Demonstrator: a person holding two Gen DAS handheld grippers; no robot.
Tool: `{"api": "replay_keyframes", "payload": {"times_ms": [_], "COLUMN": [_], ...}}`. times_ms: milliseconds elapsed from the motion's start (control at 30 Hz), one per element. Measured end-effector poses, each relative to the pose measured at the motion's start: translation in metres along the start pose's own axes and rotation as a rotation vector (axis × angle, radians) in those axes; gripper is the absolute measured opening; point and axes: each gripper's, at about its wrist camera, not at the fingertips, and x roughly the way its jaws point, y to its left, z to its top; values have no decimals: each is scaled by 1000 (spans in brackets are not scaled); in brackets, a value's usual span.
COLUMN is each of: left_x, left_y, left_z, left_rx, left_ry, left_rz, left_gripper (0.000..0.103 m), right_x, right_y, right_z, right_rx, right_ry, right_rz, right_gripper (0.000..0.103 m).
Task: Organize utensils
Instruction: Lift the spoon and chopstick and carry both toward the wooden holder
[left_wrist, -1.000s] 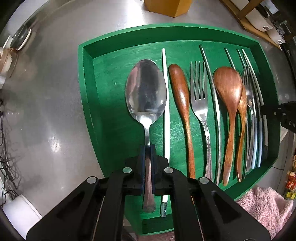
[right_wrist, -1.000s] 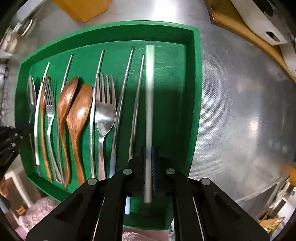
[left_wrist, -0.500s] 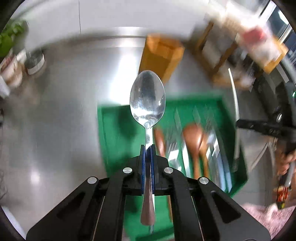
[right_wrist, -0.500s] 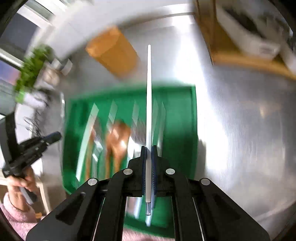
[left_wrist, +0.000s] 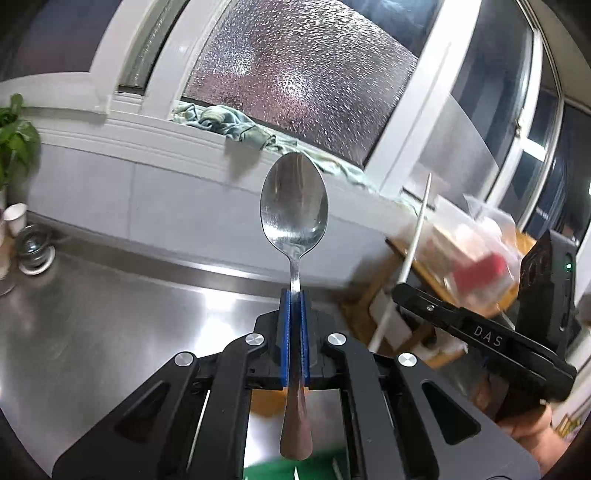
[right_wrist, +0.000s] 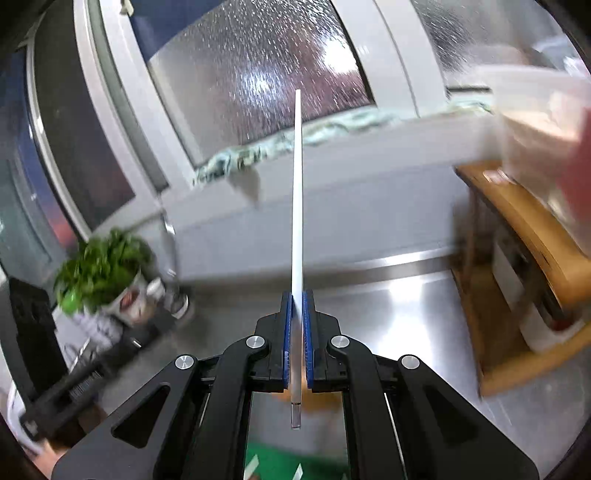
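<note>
My left gripper (left_wrist: 293, 295) is shut on a large metal spoon (left_wrist: 294, 206) with a brown handle, held upright with the bowl up in front of the window. My right gripper (right_wrist: 297, 297) is shut on a thin white chopstick (right_wrist: 297, 192), which also points up. The right gripper (left_wrist: 476, 336) and its chopstick (left_wrist: 415, 240) show at the right of the left wrist view. A sliver of the green tray (right_wrist: 273, 465) shows at the bottom between the arms in both views (left_wrist: 273, 472). The other utensils are hidden.
A steel counter (left_wrist: 110, 325) runs to a white sill with a crumpled cloth (left_wrist: 229, 122) and a window. A wooden rack (right_wrist: 517, 266) with boxes stands at the right. A potted plant (right_wrist: 99, 266) and a small jar (left_wrist: 33, 251) stand at the left.
Both grippers have lifted their utensils out of the green tray and tipped up: the views have swung from looking down on the tray to facing the window.
</note>
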Motion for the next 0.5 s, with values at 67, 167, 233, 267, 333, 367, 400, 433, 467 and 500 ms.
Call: {"api": "replay_keyframes", "payload": {"times_ms": [67, 167, 233, 267, 333, 367, 400, 433, 467, 500], "left_x": [23, 52, 65, 70, 81, 82, 83, 87, 89, 92], "left_y": [3, 9, 18, 19, 23, 22, 22, 21, 21, 23], "left_z": [7, 9, 2, 0, -4, -7, -10, -14, -17, -19], "left_rx": [-18, -27, -43, -46, -48, -48, -45, -35, -27, -23], "left_ry": [-7, 1, 10, 10, 5, 2, 0, -3, -7, -10], "left_rz": [-6, 5, -12, -14, -20, -20, -20, -15, -12, -8], "left_gripper": [4, 4, 4, 4, 4, 4, 4, 4, 4, 4], "right_x": [16, 35, 44, 46, 51, 54, 55, 57, 57, 59], "right_y": [7, 8, 3, 0, -5, -7, -9, -10, -12, -15], "right_z": [5, 10, 7, 4, -3, -7, -9, -12, -14, -15], "right_rx": [-2, -12, -19, -20, -16, -21, -28, -31, -30, -23], "right_ry": [-12, -8, 7, 16, 37, 48, 55, 58, 60, 64], "right_rz": [-5, -17, -30, -34, -33, -32, -32, -33, -31, -27], "right_gripper": [6, 6, 6, 6, 6, 6, 6, 6, 6, 6]}}
